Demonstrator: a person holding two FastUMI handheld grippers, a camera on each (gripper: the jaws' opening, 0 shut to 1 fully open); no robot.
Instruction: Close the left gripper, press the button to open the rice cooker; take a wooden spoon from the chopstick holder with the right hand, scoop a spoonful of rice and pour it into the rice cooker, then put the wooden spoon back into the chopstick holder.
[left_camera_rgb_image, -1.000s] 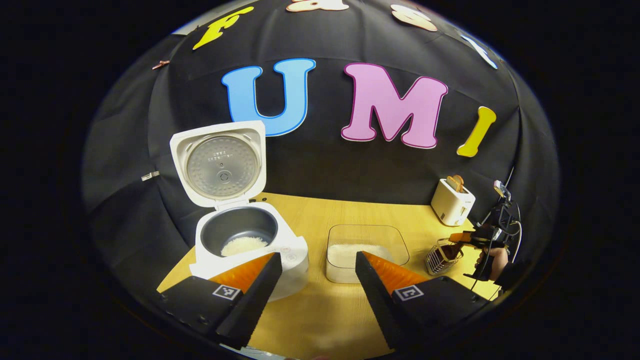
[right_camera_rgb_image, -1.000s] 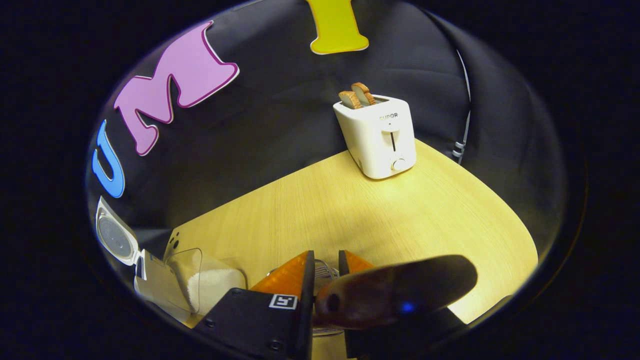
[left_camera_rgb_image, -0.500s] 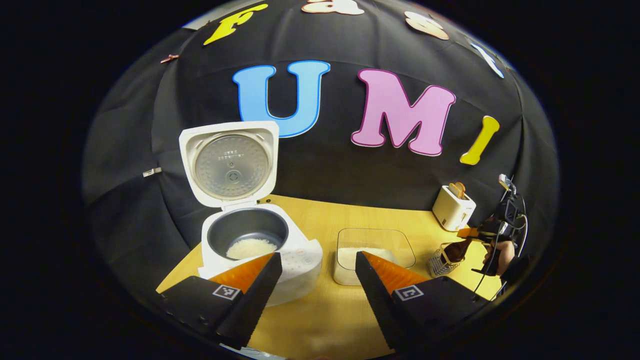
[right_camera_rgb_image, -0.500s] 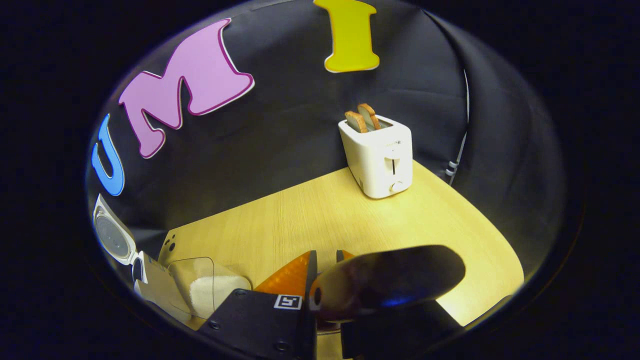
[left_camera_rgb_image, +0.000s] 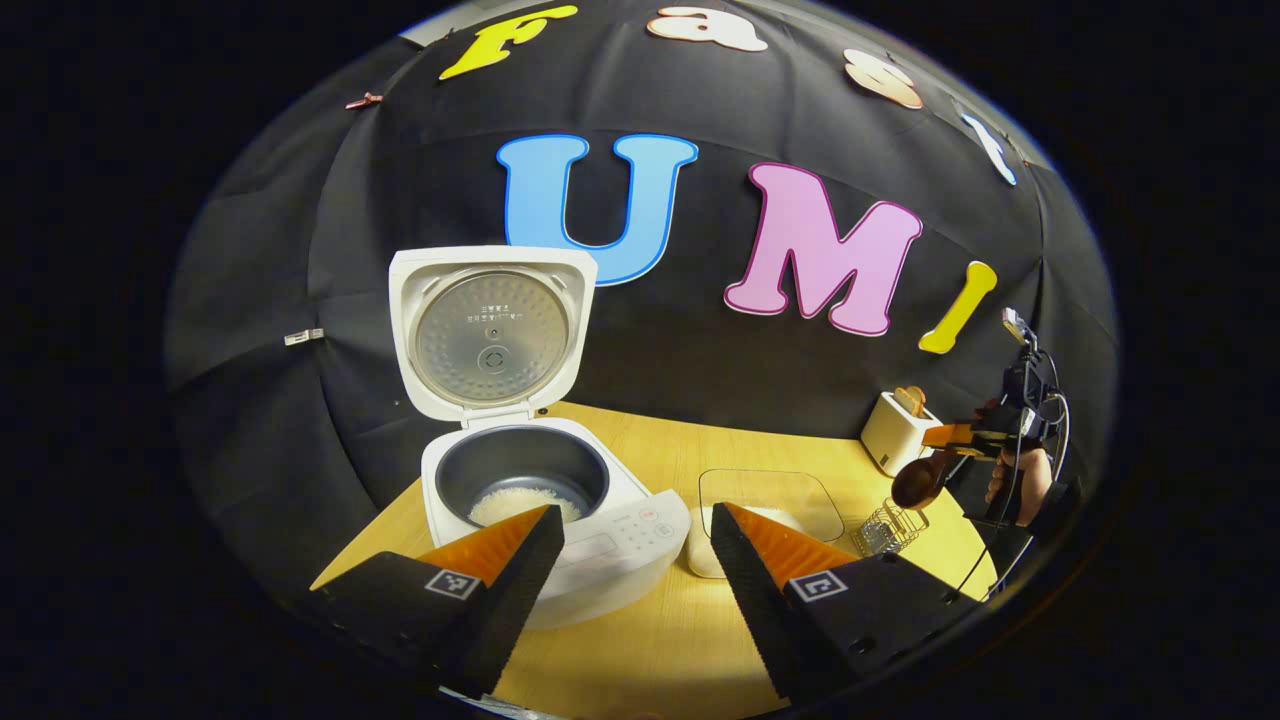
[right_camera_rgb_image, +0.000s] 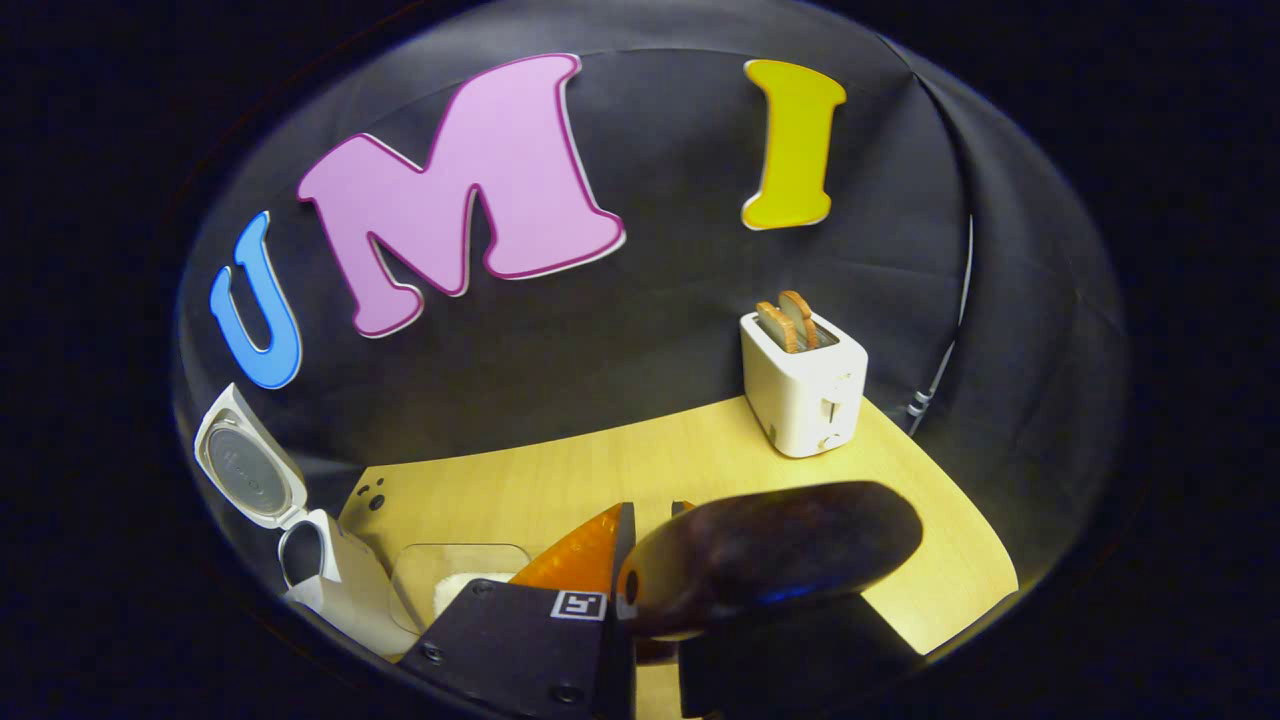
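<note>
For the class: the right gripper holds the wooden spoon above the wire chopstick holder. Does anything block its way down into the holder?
Nothing visible does. The wooden spoon, clamped in the right gripper, hangs just above the chopstick holder; the holder's inside is too small to check.

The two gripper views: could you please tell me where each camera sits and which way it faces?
Left gripper view: rides the left claw, open, facing the open cooker; right claw far right.
Right gripper view: rides the right claw, shut on the spoon, facing the toaster.
Shared: cooker, rice box, toaster, table.
</note>
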